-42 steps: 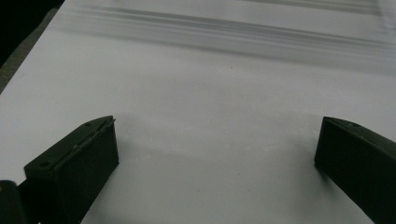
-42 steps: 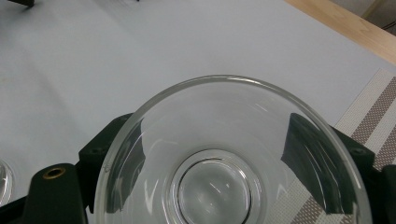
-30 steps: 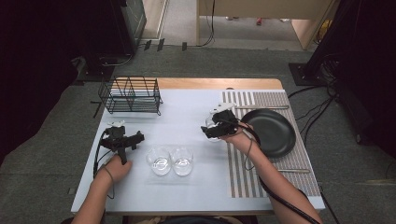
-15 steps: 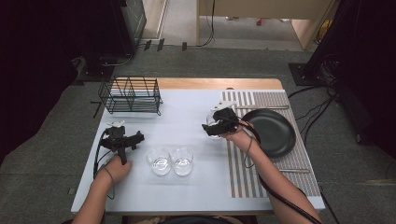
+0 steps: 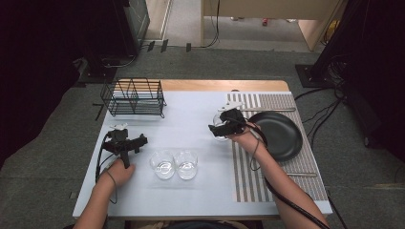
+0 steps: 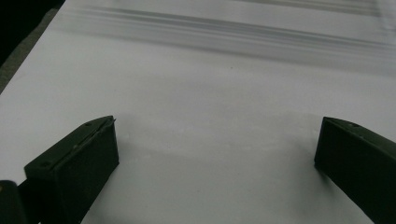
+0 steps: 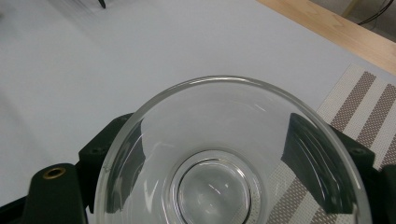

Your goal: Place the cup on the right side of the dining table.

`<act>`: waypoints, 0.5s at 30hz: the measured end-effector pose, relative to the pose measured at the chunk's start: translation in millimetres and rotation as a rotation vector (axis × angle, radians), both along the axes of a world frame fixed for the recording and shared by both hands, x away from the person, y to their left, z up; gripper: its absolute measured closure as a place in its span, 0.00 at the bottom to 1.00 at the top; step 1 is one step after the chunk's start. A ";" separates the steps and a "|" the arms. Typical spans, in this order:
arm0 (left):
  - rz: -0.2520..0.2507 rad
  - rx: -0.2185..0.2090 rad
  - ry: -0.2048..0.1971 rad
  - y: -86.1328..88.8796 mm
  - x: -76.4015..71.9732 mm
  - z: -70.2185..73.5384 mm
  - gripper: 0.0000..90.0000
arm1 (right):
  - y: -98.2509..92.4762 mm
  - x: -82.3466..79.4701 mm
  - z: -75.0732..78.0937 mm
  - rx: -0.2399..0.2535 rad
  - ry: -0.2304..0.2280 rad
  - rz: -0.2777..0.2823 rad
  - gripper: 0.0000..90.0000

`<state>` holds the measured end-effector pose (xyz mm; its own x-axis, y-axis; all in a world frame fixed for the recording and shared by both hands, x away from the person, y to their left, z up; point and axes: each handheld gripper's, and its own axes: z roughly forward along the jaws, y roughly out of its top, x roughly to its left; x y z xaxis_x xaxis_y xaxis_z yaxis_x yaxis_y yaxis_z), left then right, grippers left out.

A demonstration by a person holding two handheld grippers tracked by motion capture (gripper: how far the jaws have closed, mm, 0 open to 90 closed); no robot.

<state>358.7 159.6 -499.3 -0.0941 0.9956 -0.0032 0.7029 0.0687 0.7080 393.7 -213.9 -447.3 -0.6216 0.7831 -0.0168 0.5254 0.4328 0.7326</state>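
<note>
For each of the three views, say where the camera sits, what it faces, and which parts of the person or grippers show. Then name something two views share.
High view: above the near edge, facing the table; both forearms show.
Left gripper view: on the left gripper, facing bare table; open jaws show.
Right gripper view: on the right gripper, facing the bowl its jaws grip.
Shared: the bowl and the mat.

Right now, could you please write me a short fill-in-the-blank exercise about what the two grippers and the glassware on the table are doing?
1. The right gripper is shut on a clear glass ____.
2. The left gripper has its jaws ____ over bare table.
3. Near the table's front edge, ____ empty glass bowls stand side by side.
4. The black plate rests on a ____ placemat.

Missing words: bowl; open; two; striped
</note>
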 end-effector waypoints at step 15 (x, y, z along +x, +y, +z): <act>0.001 -0.003 -0.002 0.2 -0.2 0.0 0.00 | -6.4 7.6 -1.6 0.004 0.002 -0.025 0.22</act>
<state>358.5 159.8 -499.4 -0.0950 0.9955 -0.0062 0.7011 0.0713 0.7095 401.4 -220.3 -448.9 -0.6021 0.7983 -0.0126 0.5375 0.4170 0.7330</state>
